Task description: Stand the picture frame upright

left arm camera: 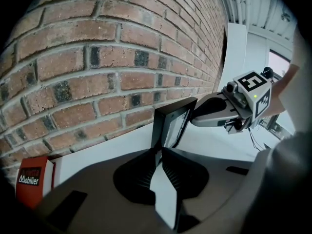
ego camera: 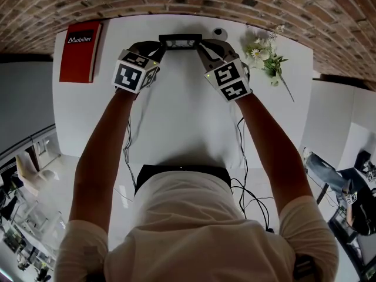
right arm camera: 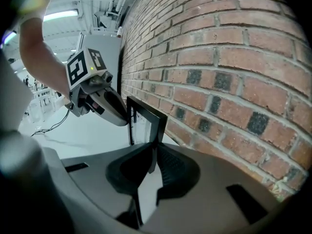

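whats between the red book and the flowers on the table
The picture frame, with the left gripper shut on one end and the right gripper shut on the other. The head view shows it.

Bright even light glares off the white table [ego camera: 176,116]; fisheye edges darken and bend.

The left gripper [left arm camera: 160,150] has its jaws pinched on the near edge of the black picture frame [left arm camera: 171,123], which stands upright on the white table [left arm camera: 214,141] before the brick wall [left arm camera: 97,57]. The right gripper [left arm camera: 195,116] holds the frame's far side. A red book [left arm camera: 31,182] lies at lower left.
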A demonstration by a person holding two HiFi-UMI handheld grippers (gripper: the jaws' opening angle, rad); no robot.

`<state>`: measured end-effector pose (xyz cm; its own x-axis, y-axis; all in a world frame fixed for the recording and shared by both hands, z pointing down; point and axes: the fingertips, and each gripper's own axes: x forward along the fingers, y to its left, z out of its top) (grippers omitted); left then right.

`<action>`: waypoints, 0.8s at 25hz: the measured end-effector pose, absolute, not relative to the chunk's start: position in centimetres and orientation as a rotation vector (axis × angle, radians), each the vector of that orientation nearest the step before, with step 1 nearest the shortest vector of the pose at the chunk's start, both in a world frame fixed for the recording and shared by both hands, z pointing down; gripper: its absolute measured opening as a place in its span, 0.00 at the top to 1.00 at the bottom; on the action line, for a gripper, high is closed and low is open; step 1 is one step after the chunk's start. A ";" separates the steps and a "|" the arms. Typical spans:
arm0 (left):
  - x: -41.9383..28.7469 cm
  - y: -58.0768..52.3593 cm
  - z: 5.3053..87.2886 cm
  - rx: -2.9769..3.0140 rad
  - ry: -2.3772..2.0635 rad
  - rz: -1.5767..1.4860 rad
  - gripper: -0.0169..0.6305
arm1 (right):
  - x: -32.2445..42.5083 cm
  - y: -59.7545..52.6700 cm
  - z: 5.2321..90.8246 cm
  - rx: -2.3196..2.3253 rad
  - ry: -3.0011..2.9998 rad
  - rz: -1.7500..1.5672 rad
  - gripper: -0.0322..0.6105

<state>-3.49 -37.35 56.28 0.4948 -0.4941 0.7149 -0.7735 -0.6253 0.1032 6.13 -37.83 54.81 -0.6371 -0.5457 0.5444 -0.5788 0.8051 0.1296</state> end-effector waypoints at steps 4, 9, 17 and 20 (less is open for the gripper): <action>-3.6 -37.1 56.7 2.326 -1.051 0.926 0.92 | 6.1 -37.6 55.2 0.820 -2.409 0.062 0.89; -3.5 -37.0 56.9 2.330 -1.043 0.916 0.91 | 6.1 -37.5 55.3 0.831 -2.421 0.074 0.89; -3.5 -37.2 57.0 2.339 -1.051 0.899 0.91 | 6.2 -37.6 55.4 0.858 -2.437 0.097 0.89; -3.5 -37.3 57.0 2.338 -1.056 0.893 0.91 | 6.2 -37.7 55.3 0.864 -2.442 0.102 0.89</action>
